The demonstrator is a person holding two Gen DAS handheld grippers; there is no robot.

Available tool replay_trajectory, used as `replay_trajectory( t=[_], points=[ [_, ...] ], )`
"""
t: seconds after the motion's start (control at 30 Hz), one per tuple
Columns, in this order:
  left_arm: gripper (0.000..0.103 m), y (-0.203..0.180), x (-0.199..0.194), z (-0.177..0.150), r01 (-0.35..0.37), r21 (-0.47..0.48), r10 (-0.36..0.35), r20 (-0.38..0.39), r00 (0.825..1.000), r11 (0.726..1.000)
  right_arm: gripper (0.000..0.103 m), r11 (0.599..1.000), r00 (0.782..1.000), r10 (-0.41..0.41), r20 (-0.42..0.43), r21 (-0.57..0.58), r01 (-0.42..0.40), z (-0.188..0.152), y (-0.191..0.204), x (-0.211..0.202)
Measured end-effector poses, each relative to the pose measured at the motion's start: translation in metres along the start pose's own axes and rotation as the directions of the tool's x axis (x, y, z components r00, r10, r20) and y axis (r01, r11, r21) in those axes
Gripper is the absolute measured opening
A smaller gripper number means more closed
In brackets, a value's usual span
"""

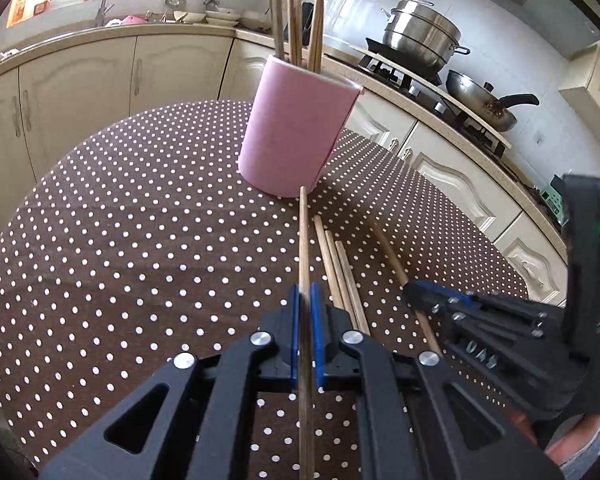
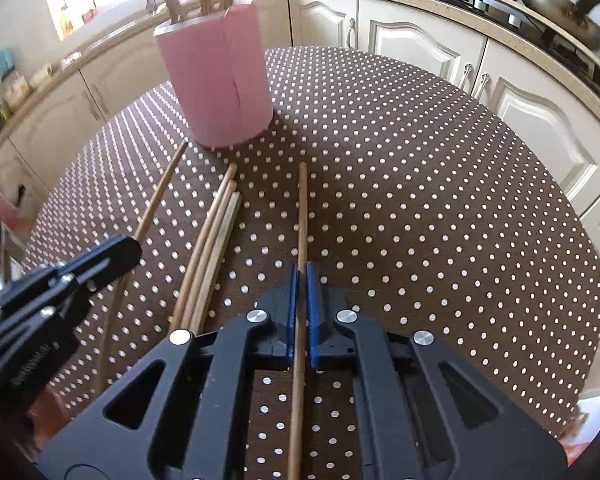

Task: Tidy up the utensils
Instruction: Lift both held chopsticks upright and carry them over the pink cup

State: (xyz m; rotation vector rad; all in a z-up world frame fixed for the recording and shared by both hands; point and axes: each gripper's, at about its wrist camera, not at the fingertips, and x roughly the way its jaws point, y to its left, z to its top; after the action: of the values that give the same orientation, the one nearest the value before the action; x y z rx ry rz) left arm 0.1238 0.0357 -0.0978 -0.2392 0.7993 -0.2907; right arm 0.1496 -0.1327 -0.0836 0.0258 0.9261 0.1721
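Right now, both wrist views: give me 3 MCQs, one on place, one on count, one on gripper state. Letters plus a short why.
1. Where does the pink holder stand?
A. on the dotted tablecloth
B. on the stove
C. in the sink

2. How many loose chopsticks lie bundled between the two grippers?
A. one
B. three
C. six

3. What is the state of the left gripper?
A. wide open
B. shut on nothing
C. shut on a chopstick

Answers:
1 A: its base rests on the cloth.
2 B: three tips show side by side.
3 C: blue pads press the stick; the right gripper likewise clamps another chopstick.
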Motion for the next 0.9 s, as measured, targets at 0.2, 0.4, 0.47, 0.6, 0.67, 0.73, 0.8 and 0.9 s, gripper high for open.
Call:
replay_trajectory(
  t=[0.2, 0.4, 0.47, 0.6, 0.67, 0.73, 0.8, 0.9],
  points=[
    [0.007, -0.011, -0.011, 0.008, -0.046, 0.044, 0.044, 0.046, 0.998, 0.998, 0.005, 0.999, 0.993, 0.049, 0.107, 0.012, -0.050, 0.012, -0.004, -0.033],
    [0.007, -0.022, -0.031, 0.024, -0.072, 0.073, 0.063, 0.125, 0.990, 0.995, 0.005, 0.998, 0.984, 0.060, 0.165, -0.034, -0.055, 0.022, -0.002, -0.055],
    [0.007, -0.023, -0.036, 0.027, -0.080, 0.079, 0.068, 0.143, 0.987, 0.994, 0.006, 0.996, 0.989, 0.035, 0.141, -0.086, -0.023, 0.022, 0.003, -0.050],
    [0.007, -0.024, -0.034, 0.028, -0.086, 0.077, 0.075, 0.131, 0.989, 0.993, 0.042, 0.995, 0.997, -0.013, 0.079, -0.093, 0.021, 0.016, 0.000, -0.030],
    [0.007, -0.023, -0.031, 0.026, -0.089, 0.075, 0.080, 0.120, 0.990, 0.993, 0.068, 0.996, 0.997, -0.026, 0.071, -0.080, 0.032, 0.013, -0.004, -0.023],
    [0.007, -0.023, -0.028, 0.024, -0.089, 0.075, 0.080, 0.110, 0.991, 0.993, 0.068, 0.995, 0.998, -0.042, 0.045, -0.090, 0.046, 0.010, -0.005, -0.015],
    [0.007, -0.022, -0.026, 0.023, -0.087, 0.076, 0.079, 0.104, 0.991, 0.993, 0.062, 0.994, 0.999, -0.048, 0.018, -0.094, 0.050, 0.008, -0.006, -0.005],
    [0.007, -0.021, -0.022, 0.023, -0.085, 0.071, 0.078, 0.094, 0.992, 0.994, 0.047, 0.993, 0.997, -0.049, -0.052, -0.106, 0.044, 0.004, -0.004, 0.010]
  ],
)
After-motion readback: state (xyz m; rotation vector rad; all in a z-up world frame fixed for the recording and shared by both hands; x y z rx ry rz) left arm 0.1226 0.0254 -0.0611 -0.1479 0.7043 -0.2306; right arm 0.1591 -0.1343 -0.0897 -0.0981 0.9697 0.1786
